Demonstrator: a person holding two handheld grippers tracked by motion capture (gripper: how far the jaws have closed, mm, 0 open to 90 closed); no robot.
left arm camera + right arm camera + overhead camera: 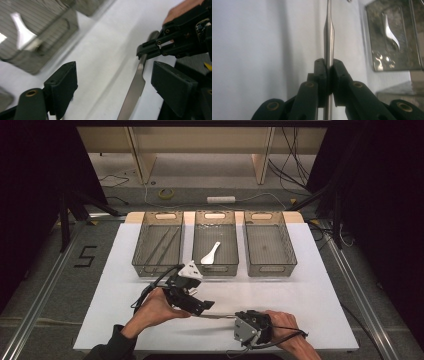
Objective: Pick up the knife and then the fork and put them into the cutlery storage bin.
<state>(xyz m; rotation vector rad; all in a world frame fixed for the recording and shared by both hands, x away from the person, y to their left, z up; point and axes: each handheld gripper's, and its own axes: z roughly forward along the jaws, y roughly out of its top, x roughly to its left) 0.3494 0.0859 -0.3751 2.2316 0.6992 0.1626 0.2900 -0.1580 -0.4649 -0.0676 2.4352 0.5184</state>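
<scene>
Right gripper (329, 72) clamps my knife (328, 35) by its handle just above the table (310, 285), left gripper (112, 82) wide open around the blade, bins (157, 245) beyond.

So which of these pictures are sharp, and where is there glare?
High view: evenly lit and sharp. Left gripper view: near jaws blurred, the knife shines. Right gripper view: jaws shut on the knife look soft, with glare on the spoon and its bin.

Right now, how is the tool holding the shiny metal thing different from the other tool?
The right tool is shut on the slim silver metal utensil; the left tool stands open, its jaws either side of that utensil without gripping. Both have black jaws.
</scene>
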